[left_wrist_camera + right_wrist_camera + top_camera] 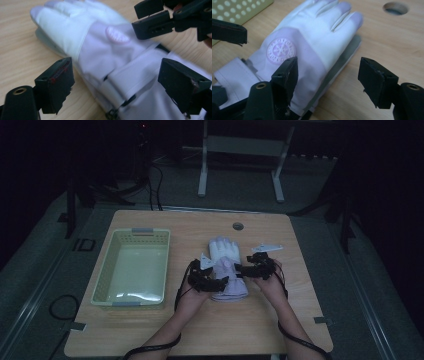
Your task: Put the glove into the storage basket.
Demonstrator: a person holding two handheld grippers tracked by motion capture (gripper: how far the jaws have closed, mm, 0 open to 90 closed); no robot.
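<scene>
Gripping is not yet made on either side: the left gripper [221,281] has its jaws spread across the cuff end of the white glove [226,265], and the right gripper [239,268] stands with one jaw over the back of the glove and the other out over bare wood, neither pair pressing. The glove lies flat near the middle of the table [150,335], fingers toward the far edge, cuff toward the near one (a second layer shows beneath it in the right gripper view, so perhaps a pair). The likely slip is this: soft fabric bunches, and jaws that close on the top layer alone would lift one flap or one glove and leave the rest behind. The two grippers are also close together at the cuff and could knock jaws. The pale green basket [102,285] sits toward the left edge, and nothing lies in it.
</scene>
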